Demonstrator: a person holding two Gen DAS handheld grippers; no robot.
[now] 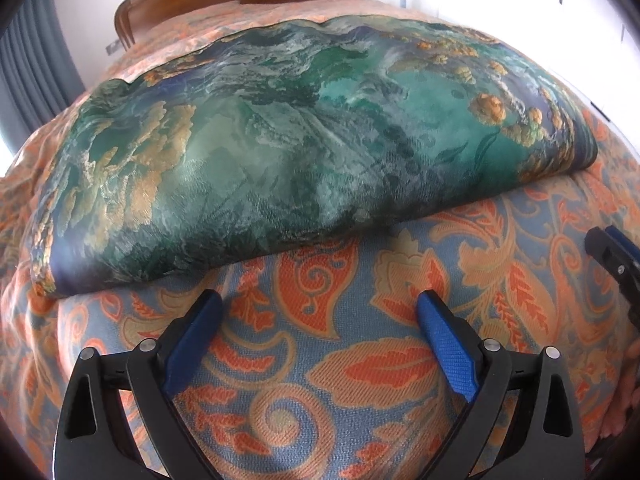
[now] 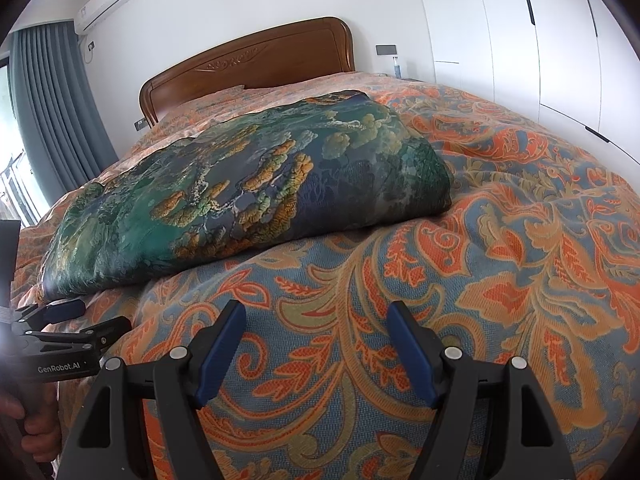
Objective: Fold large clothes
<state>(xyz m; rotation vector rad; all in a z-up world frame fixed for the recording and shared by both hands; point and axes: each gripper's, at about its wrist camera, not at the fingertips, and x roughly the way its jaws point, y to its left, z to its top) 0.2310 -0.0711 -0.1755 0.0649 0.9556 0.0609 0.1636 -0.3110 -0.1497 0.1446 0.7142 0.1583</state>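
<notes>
A large green and blue cloth with gold floral patterns (image 1: 304,152) lies folded into a thick flat bundle on the bed; it also shows in the right wrist view (image 2: 248,188). My left gripper (image 1: 320,308) is open and empty, just short of the bundle's near folded edge. My right gripper (image 2: 316,316) is open and empty, over the bedspread a little short of the bundle and to the right of the left gripper. The left gripper shows at the left edge of the right wrist view (image 2: 60,320), and the right gripper at the right edge of the left wrist view (image 1: 616,256).
The bed is covered by an orange and blue paisley bedspread (image 2: 500,264). A wooden headboard (image 2: 256,64) stands at the far end. Grey curtains (image 2: 52,116) hang at the left, white wardrobe doors (image 2: 520,40) stand at the right.
</notes>
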